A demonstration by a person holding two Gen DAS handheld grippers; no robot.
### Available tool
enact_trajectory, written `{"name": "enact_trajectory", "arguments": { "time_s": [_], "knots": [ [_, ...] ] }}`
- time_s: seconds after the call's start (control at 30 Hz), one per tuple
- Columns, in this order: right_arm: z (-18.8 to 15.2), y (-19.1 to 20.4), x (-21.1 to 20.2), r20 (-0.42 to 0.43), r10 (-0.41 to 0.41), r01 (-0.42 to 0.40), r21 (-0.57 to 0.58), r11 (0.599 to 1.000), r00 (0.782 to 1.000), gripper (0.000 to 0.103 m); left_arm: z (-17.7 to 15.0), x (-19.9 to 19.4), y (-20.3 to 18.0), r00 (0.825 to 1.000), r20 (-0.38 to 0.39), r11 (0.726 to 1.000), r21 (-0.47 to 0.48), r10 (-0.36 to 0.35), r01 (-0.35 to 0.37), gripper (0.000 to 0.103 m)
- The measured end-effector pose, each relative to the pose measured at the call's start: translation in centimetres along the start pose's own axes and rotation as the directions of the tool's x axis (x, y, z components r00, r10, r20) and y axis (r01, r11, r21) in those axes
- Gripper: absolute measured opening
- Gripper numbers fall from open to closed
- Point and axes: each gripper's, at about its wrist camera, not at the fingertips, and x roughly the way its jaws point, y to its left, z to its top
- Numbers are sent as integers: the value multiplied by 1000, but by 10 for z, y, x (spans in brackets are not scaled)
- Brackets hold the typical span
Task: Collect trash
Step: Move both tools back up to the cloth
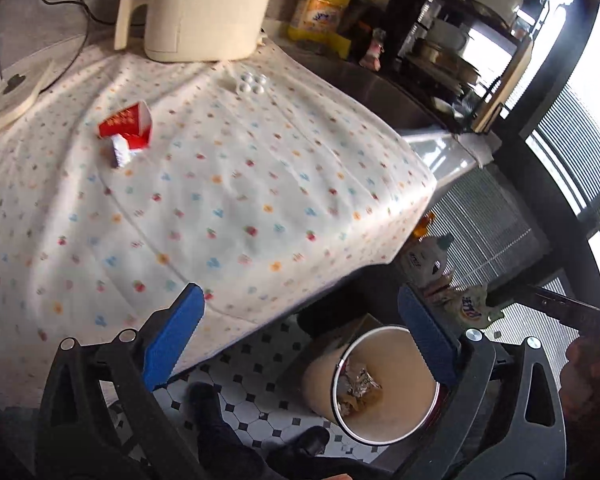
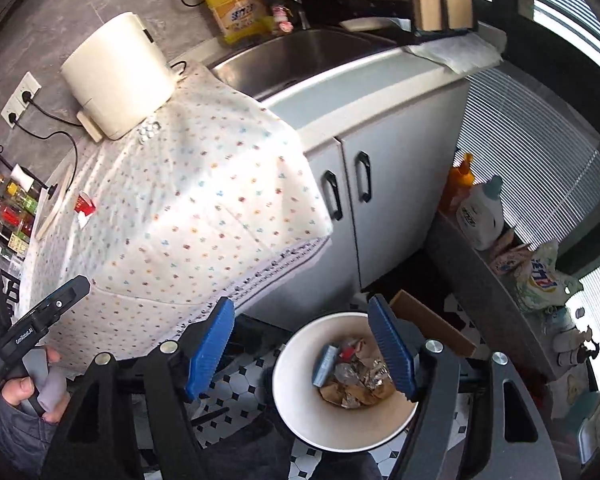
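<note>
Kitchen corner, daylight coming in hard through slatted blinds [image 2: 540,152] on the right. A white cloth with small coloured dots [image 2: 180,208] is covering the counter and hanging over its front edge. A cream appliance [image 2: 118,76] is standing at the back, its cord running to a wall socket [image 2: 20,98] on grey tile. A steel sink [image 2: 296,56] is sitting beyond the cloth, a yellow jug [image 2: 238,6] behind it. Grey cabinet doors [image 2: 380,192] with black handles below. Floor [image 2: 252,384] is showing white tile with black diamonds.
</note>
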Motion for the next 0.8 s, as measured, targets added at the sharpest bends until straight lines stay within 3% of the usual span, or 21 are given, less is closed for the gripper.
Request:
{"name": "enact_trajectory", "arguments": {
  "time_s": [0.4, 0.8],
  "knots": [
    [58, 111, 23, 67, 64, -56, -108, 993, 996, 95, 53, -19, 90, 993, 86, 993, -88, 82, -74, 96],
    [94, 176, 54, 106, 50, -39, -111, 993, 993, 95, 103, 19, 133, 997, 62, 998, -27, 55, -54, 96]
  ]
}}
